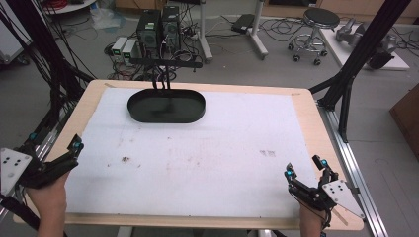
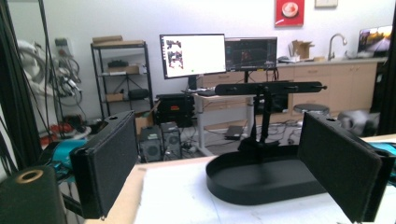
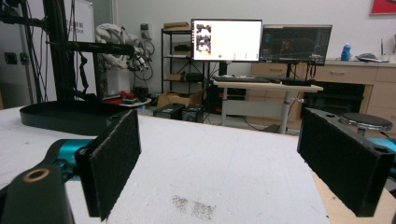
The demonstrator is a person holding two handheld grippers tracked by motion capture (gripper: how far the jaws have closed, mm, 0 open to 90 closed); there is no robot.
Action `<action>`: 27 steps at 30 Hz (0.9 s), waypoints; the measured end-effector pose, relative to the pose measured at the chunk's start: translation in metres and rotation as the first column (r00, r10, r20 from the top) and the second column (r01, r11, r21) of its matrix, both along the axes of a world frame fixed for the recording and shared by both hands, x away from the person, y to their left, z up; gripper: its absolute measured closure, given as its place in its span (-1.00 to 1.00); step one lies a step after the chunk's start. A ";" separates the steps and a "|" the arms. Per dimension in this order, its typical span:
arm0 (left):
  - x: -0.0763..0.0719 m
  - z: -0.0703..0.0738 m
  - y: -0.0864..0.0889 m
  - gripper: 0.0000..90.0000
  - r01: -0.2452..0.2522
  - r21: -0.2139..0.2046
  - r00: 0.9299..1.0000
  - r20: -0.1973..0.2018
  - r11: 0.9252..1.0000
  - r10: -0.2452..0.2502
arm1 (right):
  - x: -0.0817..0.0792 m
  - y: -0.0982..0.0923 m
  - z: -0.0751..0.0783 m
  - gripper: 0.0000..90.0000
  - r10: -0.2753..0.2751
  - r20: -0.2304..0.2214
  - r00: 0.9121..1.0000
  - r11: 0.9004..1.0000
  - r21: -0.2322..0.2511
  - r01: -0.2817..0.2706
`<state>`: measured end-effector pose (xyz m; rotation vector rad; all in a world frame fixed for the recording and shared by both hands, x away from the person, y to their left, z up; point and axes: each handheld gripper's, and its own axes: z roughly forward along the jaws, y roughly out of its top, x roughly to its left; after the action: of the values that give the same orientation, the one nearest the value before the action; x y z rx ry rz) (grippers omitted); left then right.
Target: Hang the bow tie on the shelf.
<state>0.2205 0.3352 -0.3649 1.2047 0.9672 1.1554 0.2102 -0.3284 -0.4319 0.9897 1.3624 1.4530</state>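
A black oval tray [image 1: 166,106] lies at the back of the white sheet [image 1: 197,153], left of centre, and a black stand with a crossbar [image 1: 166,62] rises at its far rim. My left gripper [image 1: 54,140] hovers at the table's left edge, open and holding nothing. In the left gripper view its jaws [image 2: 233,163] are spread wide and face the tray [image 2: 261,184] and stand [image 2: 268,88]. At the front right corner my right gripper [image 1: 304,167] is open and holds nothing. The right gripper view shows the same gripper [image 3: 219,163] over bare sheet, with the tray [image 3: 60,119] far off to the left.
Small dark smudges [image 1: 267,153] mark the sheet near the right gripper. Black frame posts [image 1: 363,47] stand at the table's right and left sides. A stool [image 1: 316,22] and computer towers [image 1: 158,29] with cables sit on the floor behind the table.
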 end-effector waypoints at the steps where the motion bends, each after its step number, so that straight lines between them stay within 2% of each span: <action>1: -0.002 -0.003 0.001 -0.72 -0.002 -0.006 1.000 -0.009 1.000 0.001 | 0.000 0.000 0.000 -0.72 -0.004 -0.003 1.000 1.000 0.003 0.004; 3: -0.004 -0.009 0.002 -0.72 -0.005 -0.007 1.000 -0.010 1.000 0.005 | 0.000 -0.001 0.000 -0.72 -0.003 0.001 1.000 1.000 0.002 0.003; 11: -0.009 -0.027 0.005 -0.71 -0.019 -0.010 0.999 0.031 1.000 0.019 | -0.002 -0.003 -0.001 -0.72 -0.007 0.000 1.000 1.000 0.009 0.007; 14: -0.008 -0.036 0.005 -0.71 -0.016 0.009 1.000 0.017 1.000 0.016 | -0.001 -0.002 -0.002 -0.72 -0.006 -0.006 1.000 1.000 0.009 0.006; 17: -0.004 -0.043 0.006 -0.71 -0.024 0.005 1.000 -0.004 1.000 0.024 | -0.001 -0.001 -0.002 -0.72 -0.002 -0.005 1.000 1.000 0.003 0.002; 21: -0.003 -0.048 0.009 -0.71 -0.034 -0.009 0.999 -0.031 0.999 0.034 | -0.001 0.002 -0.001 -0.72 0.003 -0.004 1.000 1.000 0.002 -0.003; 24: -0.003 -0.049 0.010 -0.71 -0.035 -0.038 0.999 -0.037 0.999 0.033 | -0.002 0.003 0.000 -0.72 0.002 -0.006 1.000 1.000 0.001 -0.002; 27: -0.005 -0.051 0.010 -0.71 -0.035 -0.047 0.999 -0.044 0.998 0.033 | -0.003 0.003 0.001 -0.72 0.003 0.000 1.000 1.000 0.001 -0.003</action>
<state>0.2158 0.3451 -0.4157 1.1832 1.0452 1.1308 0.2076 -0.3250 -0.4309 0.9889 1.3635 1.4563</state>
